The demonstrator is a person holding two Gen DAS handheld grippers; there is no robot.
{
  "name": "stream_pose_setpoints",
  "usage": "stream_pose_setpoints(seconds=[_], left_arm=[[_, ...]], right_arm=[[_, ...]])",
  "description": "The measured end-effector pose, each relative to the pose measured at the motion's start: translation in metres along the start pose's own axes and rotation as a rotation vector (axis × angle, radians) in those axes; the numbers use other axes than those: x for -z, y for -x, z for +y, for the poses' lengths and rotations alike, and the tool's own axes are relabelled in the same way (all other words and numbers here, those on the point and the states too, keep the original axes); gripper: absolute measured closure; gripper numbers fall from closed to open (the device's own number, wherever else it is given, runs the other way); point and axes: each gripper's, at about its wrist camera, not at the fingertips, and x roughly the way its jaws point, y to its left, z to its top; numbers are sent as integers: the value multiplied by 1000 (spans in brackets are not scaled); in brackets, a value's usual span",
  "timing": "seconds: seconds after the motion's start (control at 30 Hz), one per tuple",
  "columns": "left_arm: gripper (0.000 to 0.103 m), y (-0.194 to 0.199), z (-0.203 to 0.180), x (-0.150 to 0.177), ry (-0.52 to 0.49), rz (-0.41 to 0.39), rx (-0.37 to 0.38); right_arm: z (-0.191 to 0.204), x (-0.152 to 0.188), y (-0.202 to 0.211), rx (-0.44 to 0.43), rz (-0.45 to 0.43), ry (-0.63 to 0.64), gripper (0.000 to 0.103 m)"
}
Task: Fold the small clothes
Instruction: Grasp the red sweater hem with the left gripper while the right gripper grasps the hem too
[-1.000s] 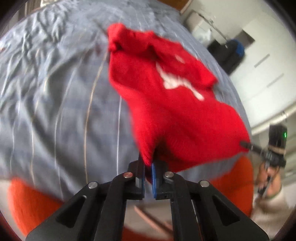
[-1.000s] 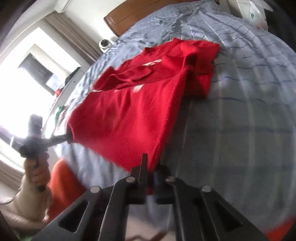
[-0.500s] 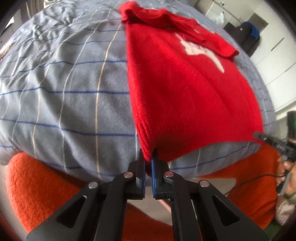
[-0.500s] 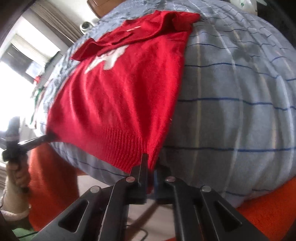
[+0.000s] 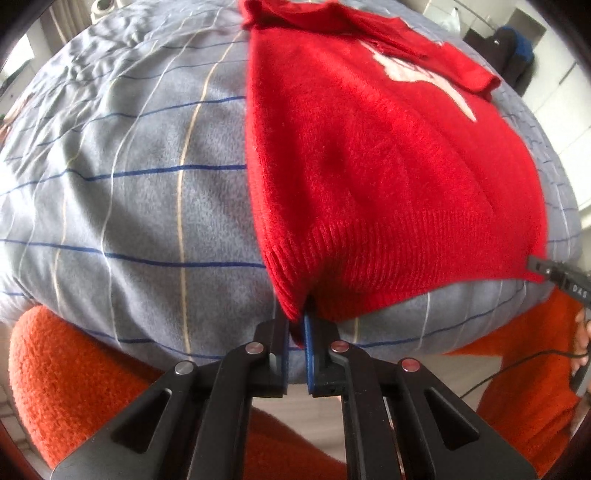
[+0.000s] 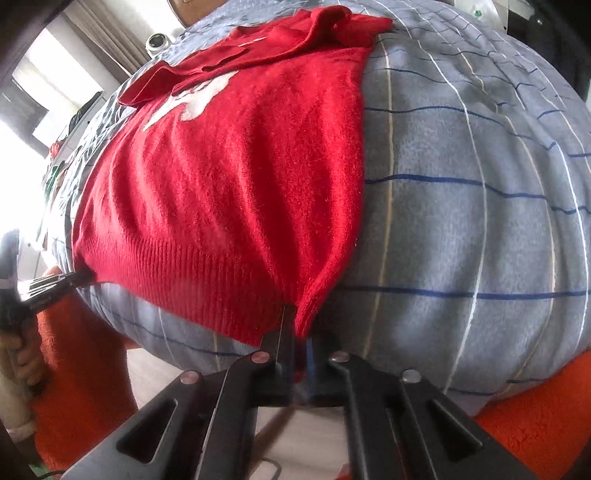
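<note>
A small red knit sweater (image 5: pixel 384 155) with a white motif lies spread flat on the bed, its ribbed hem at the near edge and its sleeves folded across the chest at the far end. My left gripper (image 5: pixel 296 325) is shut on the hem's left corner. My right gripper (image 6: pixel 300 338) is shut on the hem's right corner of the sweater (image 6: pixel 236 177). Each gripper shows in the other's view: the right gripper (image 5: pixel 554 277) at the right edge, the left gripper (image 6: pixel 55 288) at the left edge.
The bed has a grey-blue checked cover (image 5: pixel 122 177) that also shows in the right wrist view (image 6: pixel 472 206). Orange knit fabric (image 5: pixel 74 373) hangs below the bed's near edge. A wooden headboard (image 6: pixel 184 5) is at the far end. White cupboards (image 5: pixel 569 85) stand to the right.
The sweater has been pulled toward the near edge of the bed and laid down flat. Both grippers have kept hold of the hem corners and have come lower.
</note>
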Motion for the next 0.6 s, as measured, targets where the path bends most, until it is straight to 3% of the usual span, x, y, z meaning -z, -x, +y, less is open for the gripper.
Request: stream_pose_setpoints(seconds=[0.3, 0.4, 0.47, 0.53, 0.6], left_arm=[[97, -3, -9, 2, -7, -3, -10], [82, -1, -9, 7, -6, 10, -2], [47, 8, -4, 12, 16, 4, 21], [32, 23, 2, 14, 47, -47, 59], [29, 30, 6, 12, 71, -77, 101]], right_arm=[[5, 1, -3, 15, 1, -1, 99], [5, 1, -4, 16, 1, -1, 99], [5, 1, -3, 14, 1, -4, 99], [6, 1, -3, 14, -1, -4, 99], [5, 1, -4, 14, -2, -8, 99]])
